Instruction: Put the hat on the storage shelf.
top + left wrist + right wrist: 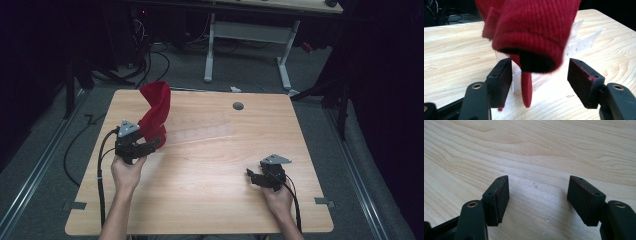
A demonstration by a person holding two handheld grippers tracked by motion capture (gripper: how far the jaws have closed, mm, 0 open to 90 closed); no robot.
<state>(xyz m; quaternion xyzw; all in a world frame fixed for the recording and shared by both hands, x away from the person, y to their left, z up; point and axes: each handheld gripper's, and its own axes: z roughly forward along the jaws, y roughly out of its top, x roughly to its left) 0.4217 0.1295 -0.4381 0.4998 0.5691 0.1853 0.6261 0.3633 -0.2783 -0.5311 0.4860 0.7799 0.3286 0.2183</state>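
- The left gripper [539,82] stands with its jaws wide apart, clamping nothing — the red knitted cloth [531,32] hangs just ahead of and above the gap, a thin red strip dangling down between the pads.
- The cloth [155,116] is draped over a clear plastic rack [579,42] standing on the wooden surface [210,180] at its left rear; that is why it rises upright rather than lying flat.
- Judging by this, the left gripper is either about to pinch the rolled hem or has just let it sit on the rack — I cannot tell which.
- The right gripper [537,200] is equally spread and empty, low over bare wood at the near right, well apart from the cloth — seemingly waiting.
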